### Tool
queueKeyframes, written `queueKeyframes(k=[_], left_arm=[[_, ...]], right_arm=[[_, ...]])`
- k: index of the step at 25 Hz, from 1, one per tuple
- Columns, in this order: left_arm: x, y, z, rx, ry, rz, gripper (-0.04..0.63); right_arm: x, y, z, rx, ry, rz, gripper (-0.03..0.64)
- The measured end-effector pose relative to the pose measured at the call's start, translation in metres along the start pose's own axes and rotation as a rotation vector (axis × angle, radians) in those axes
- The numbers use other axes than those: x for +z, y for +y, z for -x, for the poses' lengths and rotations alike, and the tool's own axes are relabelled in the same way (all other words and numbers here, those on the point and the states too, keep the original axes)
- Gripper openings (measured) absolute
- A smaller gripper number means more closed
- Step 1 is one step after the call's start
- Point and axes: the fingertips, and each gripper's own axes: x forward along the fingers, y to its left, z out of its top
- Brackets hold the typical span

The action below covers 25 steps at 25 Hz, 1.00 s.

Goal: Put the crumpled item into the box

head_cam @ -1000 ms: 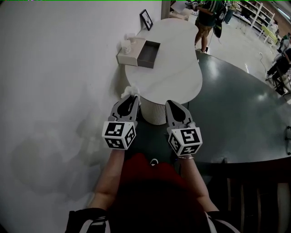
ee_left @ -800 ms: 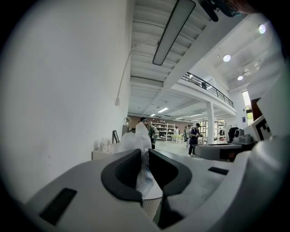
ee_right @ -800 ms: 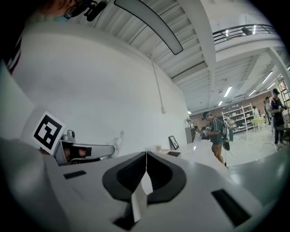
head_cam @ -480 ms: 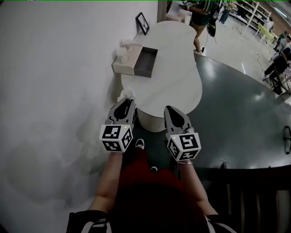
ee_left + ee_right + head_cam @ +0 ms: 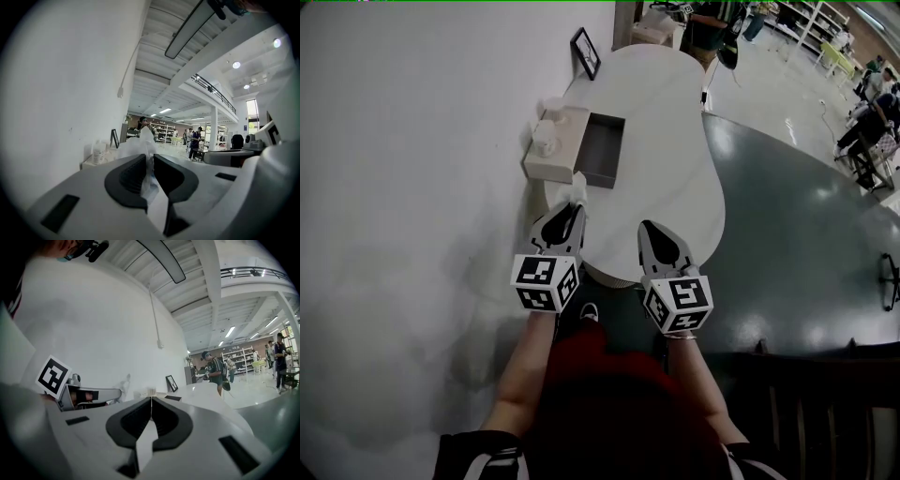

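While both grippers hang over the near edge of the white table (image 5: 675, 141), the left gripper (image 5: 566, 216) has its jaws pressed in on the crumpled item (image 5: 577, 187), a pale, thin wad that sticks out past the jaw tips towards 12 o'clock. From the left gripper view the wad (image 5: 139, 149) is pinched in the narrow slot between the two dark pads of that gripper (image 5: 149, 160), and its loose top rises above them. At 3 o'clock of the left one sits the right gripper (image 5: 653, 231); its own view shows the jaws (image 5: 151, 399) closed tip to tip, with nothing between them

The box (image 5: 604, 164) lies open on the table at about 12 o'clock of the held wad, near it but apart, its dark grey inside facing up. Touching the box at its 9 o'clock side is a beige block (image 5: 546, 159), close to the white wall (image 5: 422, 141), with a small white bottle (image 5: 546, 139) on top. A black picture frame (image 5: 584, 52) leans at the table's far 11 o'clock end. Dark glossy floor (image 5: 787, 216) spreads from 1 to 4 o'clock of the table, and a person (image 5: 216, 372) stands beyond it
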Motion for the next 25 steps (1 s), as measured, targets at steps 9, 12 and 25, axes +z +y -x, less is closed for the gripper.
queueKeyframes(k=[9,12,25], left_arm=[[0.009,0.035,-0.063,-0.084,0.032,0.008,0.069],[0.013,0.042,-0.078,-0.1,0.038,0.002,0.069],[0.014,0.055,-0.137,-0.153,0.101,-0.012,0.069]], right_arm=[[0.009,-0.019,-0.061,-0.09,0.011,-0.012,0.015],[0.013,-0.023,-0.073,-0.117,0.012,-0.012,0.015],[0.009,-0.046,-0.102,-0.177,0.039,-0.017,0.015]])
